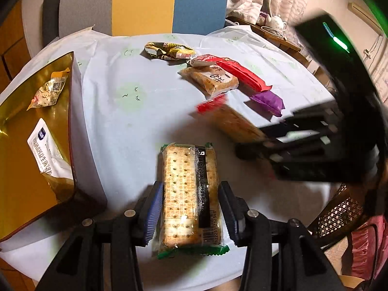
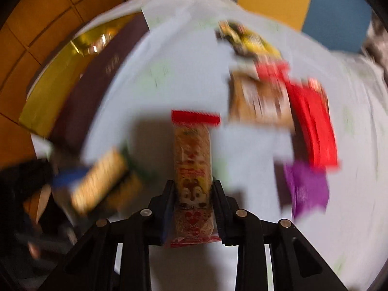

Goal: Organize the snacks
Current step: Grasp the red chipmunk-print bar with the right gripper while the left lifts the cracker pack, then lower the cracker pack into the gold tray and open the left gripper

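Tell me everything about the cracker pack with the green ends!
The cracker pack is a clear plastic wrapper with zigzag green ends, a black stripe and a barcode. Inside sit pale square crackers dotted with little holes. It lies lengthwise between the left gripper, whose blue ribbed pads press both long sides, over the pale tablecloth.

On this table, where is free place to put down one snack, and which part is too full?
Bare cloth lies between the gold-lined box and the cracker pack in the left gripper, reaching up toward the yellow wrapper. Crowded: the far right, where the brown biscuit pack, red packet and purple packet cluster.
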`<state>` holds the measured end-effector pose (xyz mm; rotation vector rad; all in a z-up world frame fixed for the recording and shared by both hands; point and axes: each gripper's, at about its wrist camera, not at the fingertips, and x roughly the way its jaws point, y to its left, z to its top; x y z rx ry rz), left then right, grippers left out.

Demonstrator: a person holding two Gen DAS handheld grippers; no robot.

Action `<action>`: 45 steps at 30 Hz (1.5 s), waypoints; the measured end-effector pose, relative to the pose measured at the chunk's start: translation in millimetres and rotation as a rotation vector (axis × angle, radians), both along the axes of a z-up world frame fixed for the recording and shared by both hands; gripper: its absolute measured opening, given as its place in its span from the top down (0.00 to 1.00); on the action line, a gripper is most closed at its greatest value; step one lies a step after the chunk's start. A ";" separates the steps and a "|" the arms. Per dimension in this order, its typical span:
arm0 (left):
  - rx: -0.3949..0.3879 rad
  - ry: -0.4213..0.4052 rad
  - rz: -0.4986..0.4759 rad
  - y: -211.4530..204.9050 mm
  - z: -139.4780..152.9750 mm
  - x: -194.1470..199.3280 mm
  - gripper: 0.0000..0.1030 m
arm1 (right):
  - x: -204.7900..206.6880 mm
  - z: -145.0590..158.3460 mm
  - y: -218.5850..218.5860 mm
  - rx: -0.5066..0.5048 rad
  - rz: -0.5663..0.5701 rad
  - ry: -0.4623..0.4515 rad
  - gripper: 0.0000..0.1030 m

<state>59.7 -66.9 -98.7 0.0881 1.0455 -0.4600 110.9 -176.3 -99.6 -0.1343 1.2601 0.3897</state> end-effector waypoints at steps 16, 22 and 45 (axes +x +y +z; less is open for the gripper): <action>0.060 -0.081 -0.049 -10.7 0.5 -6.6 0.54 | -37.4 -5.6 -25.9 0.117 -0.138 -0.104 0.71; -0.024 -0.113 -0.068 -4.0 24.6 -13.7 0.55 | -37.3 -5.4 -27.7 0.121 -0.145 -0.111 0.71; -0.398 0.107 0.570 176.0 50.4 108.1 0.54 | -41.4 -5.3 -22.9 0.097 -0.189 -0.127 0.70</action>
